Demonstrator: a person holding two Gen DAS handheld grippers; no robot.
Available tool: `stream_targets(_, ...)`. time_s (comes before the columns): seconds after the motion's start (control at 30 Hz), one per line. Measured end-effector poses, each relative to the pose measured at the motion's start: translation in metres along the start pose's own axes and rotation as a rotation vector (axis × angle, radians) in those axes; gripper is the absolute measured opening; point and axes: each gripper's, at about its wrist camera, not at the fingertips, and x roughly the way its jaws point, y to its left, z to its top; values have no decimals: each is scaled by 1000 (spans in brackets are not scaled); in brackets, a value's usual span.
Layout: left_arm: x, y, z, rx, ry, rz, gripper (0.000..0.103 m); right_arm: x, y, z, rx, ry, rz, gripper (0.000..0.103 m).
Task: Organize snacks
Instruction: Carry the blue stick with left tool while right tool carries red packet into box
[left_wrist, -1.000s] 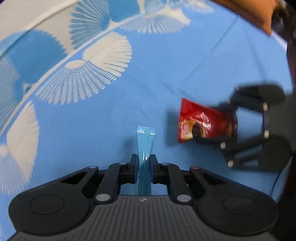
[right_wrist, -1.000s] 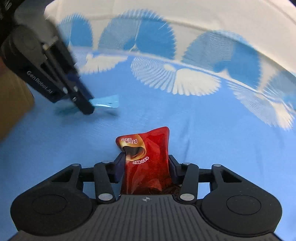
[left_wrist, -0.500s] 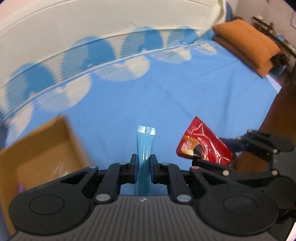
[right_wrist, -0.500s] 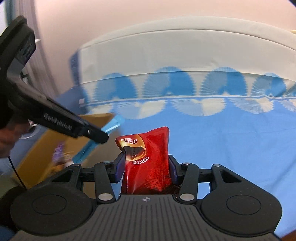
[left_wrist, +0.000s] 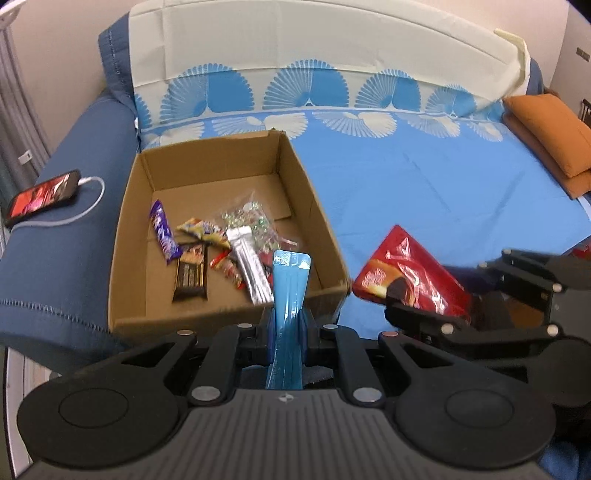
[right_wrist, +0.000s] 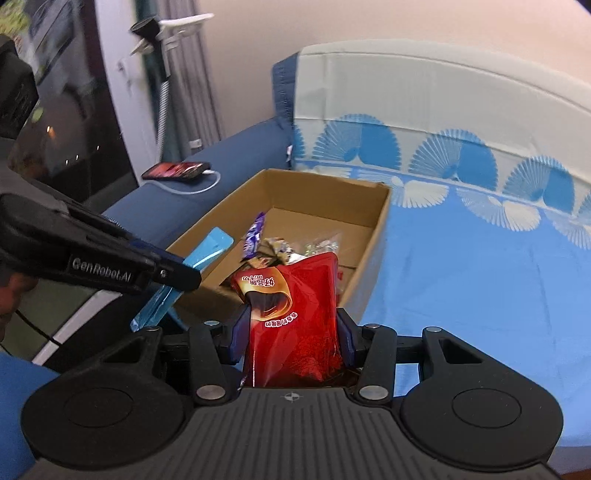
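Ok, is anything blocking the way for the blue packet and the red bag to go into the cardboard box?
Nothing visible does. The cardboard box is open-topped, and the blue packet and red bag are held near its front wall.

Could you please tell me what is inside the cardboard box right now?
The cardboard box holds a purple bar, brown bar, silver packet, clear sweets bag and small wrappers; the blue packet covers part.
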Motion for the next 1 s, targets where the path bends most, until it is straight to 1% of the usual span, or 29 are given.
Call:
stream_targets(0.13,-12,9,-13,-26,-26,-19,14,-8,16,0,-35,-7,-26,50)
stream_targets(0.27,-20,12,-17,-32,-56,-23,14,-12,26,0,-64,-9,-47,50)
stream_targets(0.4,-22,15,-19,-44,-69,-27,14,-13,32,1,-88,-8,-56,50)
stream_targets(0.5,-22,20,-19,-55,-70,-27,14,-12,36,0,-99,3,-55,50)
stream_targets(0.8,-12,26,-15,-69,-58,-29,14,3,29,5,-106,43,-47,50)
stream_targets(1.0,-1,39,-5,-89,-48,-18,14,18,25,11,-108,73,-43,50)
